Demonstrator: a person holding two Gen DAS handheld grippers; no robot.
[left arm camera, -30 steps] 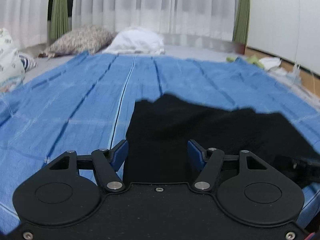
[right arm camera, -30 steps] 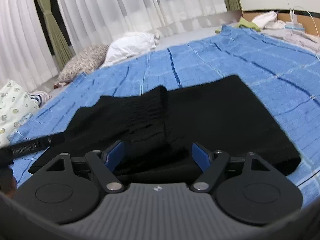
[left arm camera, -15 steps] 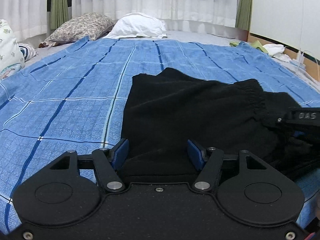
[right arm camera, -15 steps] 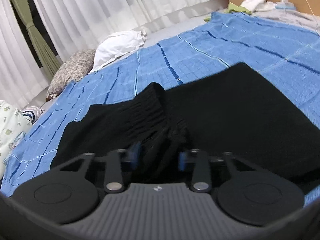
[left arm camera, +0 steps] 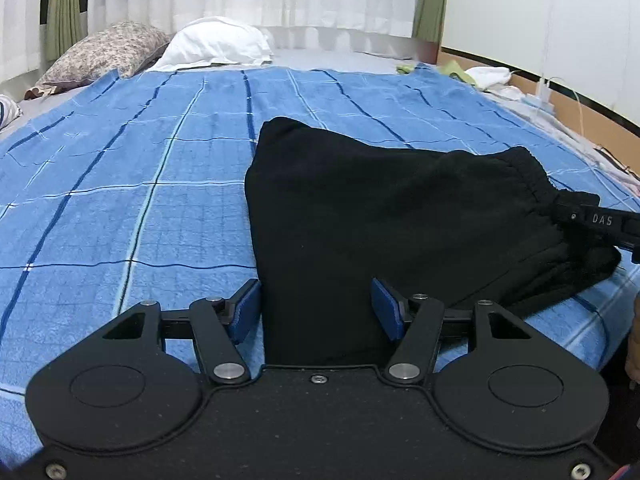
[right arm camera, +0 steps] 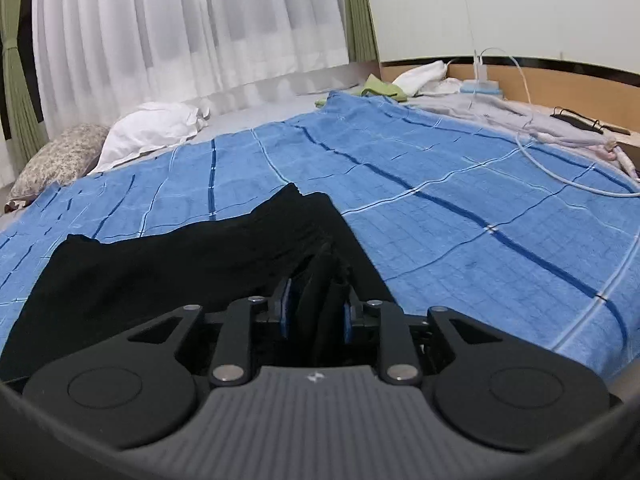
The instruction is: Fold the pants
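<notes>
The black pants (left arm camera: pixel 380 208) lie folded on a blue checked blanket (left arm camera: pixel 140 200). My left gripper (left arm camera: pixel 316 308) is open, its blue pads on either side of the near edge of the pants. My right gripper (right arm camera: pixel 316 312) is shut on a bunched part of the pants (right arm camera: pixel 180 264) at the elastic waistband and lifts it off the blanket (right arm camera: pixel 460 220). The right gripper also shows at the right edge of the left wrist view (left arm camera: pixel 596 220), against the gathered waistband.
A white pillow (left arm camera: pixel 216 44) and a patterned pillow (left arm camera: pixel 104 52) lie at the head of the bed. Green and white cloths (right arm camera: pixel 384 88), a white cable (right arm camera: pixel 560 168) and a wooden ledge (right arm camera: pixel 540 84) are at the right. White curtains (right arm camera: pixel 180 32) hang behind.
My right gripper has shut on the waistband and swung the fabric up and left, uncovering blanket at the right. My left gripper stays open at the pants' near edge.
</notes>
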